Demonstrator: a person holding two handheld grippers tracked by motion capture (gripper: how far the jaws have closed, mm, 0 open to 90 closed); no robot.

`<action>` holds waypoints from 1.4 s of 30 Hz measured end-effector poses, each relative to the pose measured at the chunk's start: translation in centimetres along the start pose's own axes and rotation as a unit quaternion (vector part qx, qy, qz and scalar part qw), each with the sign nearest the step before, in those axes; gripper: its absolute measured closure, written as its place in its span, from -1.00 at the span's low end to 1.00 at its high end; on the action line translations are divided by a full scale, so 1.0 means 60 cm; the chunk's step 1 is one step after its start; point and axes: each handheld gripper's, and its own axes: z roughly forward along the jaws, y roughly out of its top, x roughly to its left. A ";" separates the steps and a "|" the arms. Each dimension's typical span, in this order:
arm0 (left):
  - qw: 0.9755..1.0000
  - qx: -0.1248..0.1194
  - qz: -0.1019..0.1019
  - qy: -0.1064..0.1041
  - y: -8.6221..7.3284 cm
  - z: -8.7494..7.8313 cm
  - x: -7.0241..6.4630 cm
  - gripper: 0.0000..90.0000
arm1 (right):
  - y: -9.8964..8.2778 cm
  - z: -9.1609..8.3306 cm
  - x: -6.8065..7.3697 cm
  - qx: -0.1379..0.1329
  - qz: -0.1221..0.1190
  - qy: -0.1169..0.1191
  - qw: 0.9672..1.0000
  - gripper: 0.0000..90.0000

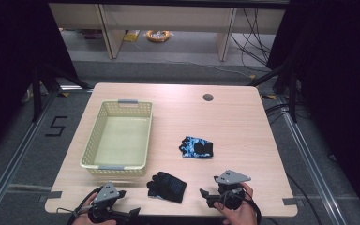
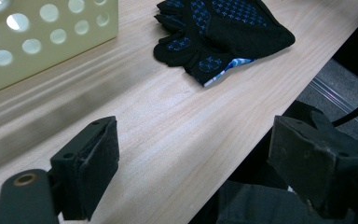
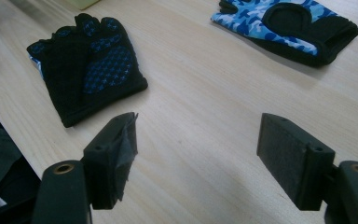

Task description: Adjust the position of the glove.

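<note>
A black fingerless glove (image 1: 167, 186) lies palm up near the table's front edge, between my two grippers. In the left gripper view, the black glove (image 2: 223, 32) shows a strip of blue camouflage fabric under its edge. A second glove (image 1: 197, 147), blue camouflage with a black palm patch, lies flat near the table's middle. My left gripper (image 1: 124, 204) rests at the front left edge, open and holding nothing, with one jaw over the table edge (image 2: 196, 140). To the right of the black glove (image 3: 88, 65), my right gripper (image 1: 209, 185) is open, low over bare wood (image 3: 198, 140), the blue glove (image 3: 289, 23) ahead.
A pale yellow perforated basket (image 1: 117, 136) stands on the left half of the wooden table (image 1: 243, 122), its wall (image 2: 42, 42) close to my left gripper. A round cable hole (image 1: 208, 97) sits near the far edge. Cables (image 1: 258, 42) and furniture legs are on the floor beyond.
</note>
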 end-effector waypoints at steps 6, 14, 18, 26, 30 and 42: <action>1.000 0.001 0.002 0.000 0.000 0.000 -0.001 -0.66 | 0.001 0.000 -0.003 -0.014 -0.021 -0.004 1.000 -0.25; 1.000 -0.003 0.006 0.004 0.001 0.000 -0.001 -0.66 | 0.003 -0.004 -0.003 -0.019 -0.029 -0.009 0.999 -0.19; 1.000 -0.012 -0.004 0.003 0.005 0.004 -0.004 -0.66 | 0.007 -0.003 -0.001 -0.022 -0.028 -0.005 0.999 -0.15; 1.000 -0.005 0.004 -0.013 0.022 0.022 -0.012 -0.65 | 0.026 0.007 0.013 -0.026 -0.043 0.002 0.999 -0.04; 1.000 -0.004 0.011 -0.013 0.036 0.036 -0.016 -0.65 | 0.039 0.021 0.024 -0.022 -0.049 0.016 0.998 0.04; 0.999 -0.005 0.041 -0.021 0.077 0.076 -0.034 -0.42 | 0.070 0.068 0.047 0.006 -0.087 0.032 0.996 0.25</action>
